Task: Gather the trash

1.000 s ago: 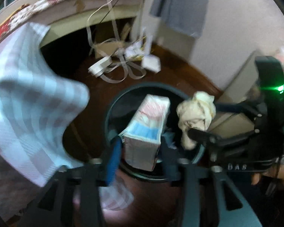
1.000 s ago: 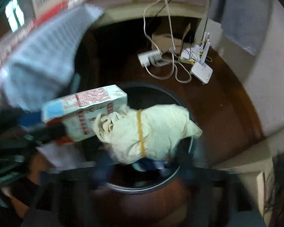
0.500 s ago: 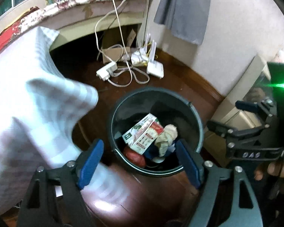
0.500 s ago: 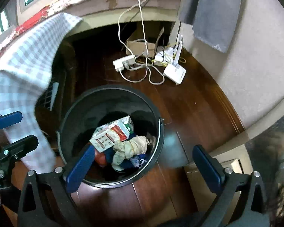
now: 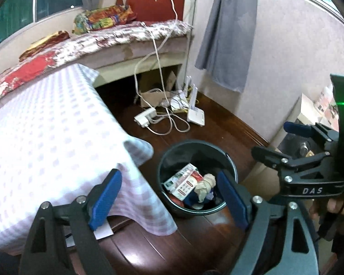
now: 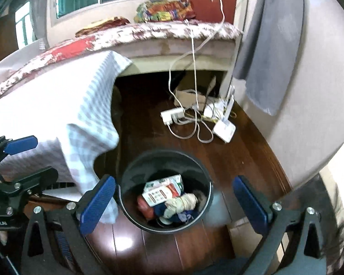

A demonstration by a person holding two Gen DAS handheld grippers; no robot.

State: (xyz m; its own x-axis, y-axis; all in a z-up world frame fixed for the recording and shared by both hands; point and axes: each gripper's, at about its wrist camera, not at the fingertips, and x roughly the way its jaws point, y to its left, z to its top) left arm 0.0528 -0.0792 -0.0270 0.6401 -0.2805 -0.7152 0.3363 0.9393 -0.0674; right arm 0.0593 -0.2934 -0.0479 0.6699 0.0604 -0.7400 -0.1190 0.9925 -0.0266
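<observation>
A dark round bin (image 6: 165, 225) stands on the wooden floor (image 6: 231, 160), and the trash lies inside it: a milk carton (image 6: 162, 191) resting on its side on top of the heap, its long axis running from the bin's near-left wall up toward the far-right wall, its printed face turned upward. Just beside it, toward the near-right wall, lies a cream cloth bundle (image 6: 181, 202), touching the carton's lower edge, with a red item (image 6: 145, 206) and something dark blue under them. The carton's print is red, white and green, but the writing is too small to read (the only legible letters are "DAS" on the body of the right gripper (image 5: 273, 142), seen from the left wrist camera). The left gripper (image 5: 169, 197) is spread wide, its blue pads (image 5: 106, 198) apart on either side of the bin, holding and touching nothing. The right gripper (image 6: 175, 204) is likewise spread wide and empty above the bin. A checked cloth (image 6: 64, 114) hangs off the table's corner just left of the bin, and a power strip (image 6: 172, 115) with white cables lies on the floor beyond, near the bed (image 6: 162, 36).
</observation>
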